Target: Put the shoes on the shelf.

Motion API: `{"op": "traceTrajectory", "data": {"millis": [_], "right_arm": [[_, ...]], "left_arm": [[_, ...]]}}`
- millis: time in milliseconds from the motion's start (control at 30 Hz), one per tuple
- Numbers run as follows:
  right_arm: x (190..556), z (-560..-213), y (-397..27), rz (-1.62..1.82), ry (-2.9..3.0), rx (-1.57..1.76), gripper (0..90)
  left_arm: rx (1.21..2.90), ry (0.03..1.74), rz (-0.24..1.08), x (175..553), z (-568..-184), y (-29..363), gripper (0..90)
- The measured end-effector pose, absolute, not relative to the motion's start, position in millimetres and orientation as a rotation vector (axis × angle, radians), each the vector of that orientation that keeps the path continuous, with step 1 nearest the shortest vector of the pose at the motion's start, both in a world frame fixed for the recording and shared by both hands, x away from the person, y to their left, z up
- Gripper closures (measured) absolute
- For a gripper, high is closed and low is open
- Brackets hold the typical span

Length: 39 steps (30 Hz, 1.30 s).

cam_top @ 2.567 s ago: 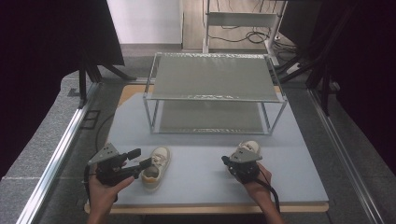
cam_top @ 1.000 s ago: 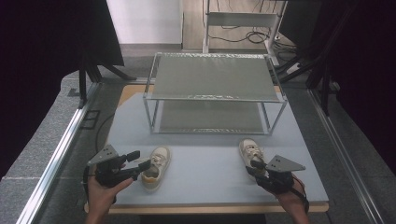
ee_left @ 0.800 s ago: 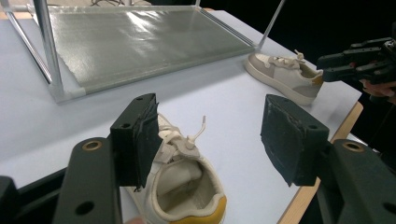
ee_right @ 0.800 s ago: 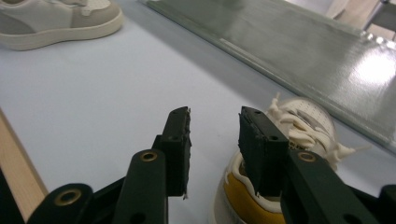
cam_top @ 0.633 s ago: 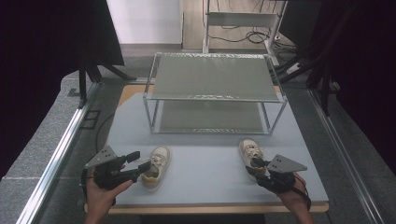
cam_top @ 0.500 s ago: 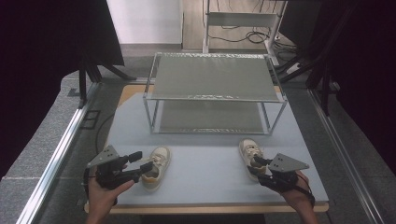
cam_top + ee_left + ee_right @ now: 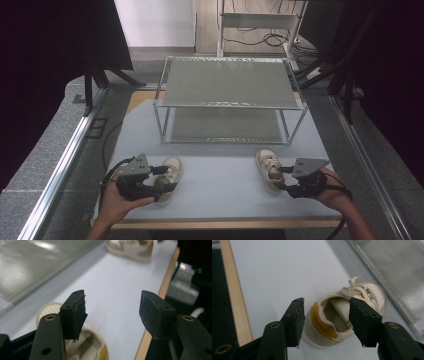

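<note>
- The right shoe (image 7: 342, 312), a small cream sneaker at lower right of the table (image 7: 220, 192), looks light and soft; its padded heel collar seems the best hold.
- The right gripper (image 7: 324, 320) has just been opening; its jaws straddle the heel, not pressing.
- The left gripper (image 7: 112, 312) stands apart beside the left shoe (image 7: 169, 176).

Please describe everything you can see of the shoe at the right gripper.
The right shoe is a small cream sneaker with a yellow heel patch, white laces and a perforated toe. It stands upright on the pale table, toe toward the metal rack. The right gripper, jaws just opening, straddles its heel without pressing.
</note>
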State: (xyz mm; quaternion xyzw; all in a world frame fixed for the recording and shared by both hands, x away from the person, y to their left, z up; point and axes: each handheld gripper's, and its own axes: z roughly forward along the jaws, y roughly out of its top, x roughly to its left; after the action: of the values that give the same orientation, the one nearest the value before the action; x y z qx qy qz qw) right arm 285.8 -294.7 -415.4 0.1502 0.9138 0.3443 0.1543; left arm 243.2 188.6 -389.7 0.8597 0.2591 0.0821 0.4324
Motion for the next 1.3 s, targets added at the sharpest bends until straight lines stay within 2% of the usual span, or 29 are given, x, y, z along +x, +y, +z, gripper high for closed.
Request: {"op": "traceTrajectory", "data": {"millis": [200, 433, 733, 1000, 1167, 1300], "right_arm": [[295, -419, -289, 0.935, 2.726, 0.339, 47.1], [312, -433, -283, 0.821, 2.871, 0.302, 47.7], [323, -447, -274, 0.766, 2.963, 0.272, 54.6], [328, -452, -269, 0.721, 3.035, 0.216, 61.8], [329, -452, -268, 0.724, 3.057, 0.173, 66.1], [326, -451, -267, 0.712, 3.036, 0.139, 67.0]], "left_arm": [[2.317, 0.594, 0.167, 252, -406, 183, 37.1], [2.418, 0.564, 0.095, 257, -425, 184, 36.9], [2.591, 0.503, 0.023, 274, -442, 186, 38.9], [2.626, 0.453, -0.026, 278, -445, 187, 53.8], [2.629, 0.428, -0.12, 282, -446, 186, 65.5], [2.643, 0.397, -0.129, 281, -445, 181, 71.8]]}}
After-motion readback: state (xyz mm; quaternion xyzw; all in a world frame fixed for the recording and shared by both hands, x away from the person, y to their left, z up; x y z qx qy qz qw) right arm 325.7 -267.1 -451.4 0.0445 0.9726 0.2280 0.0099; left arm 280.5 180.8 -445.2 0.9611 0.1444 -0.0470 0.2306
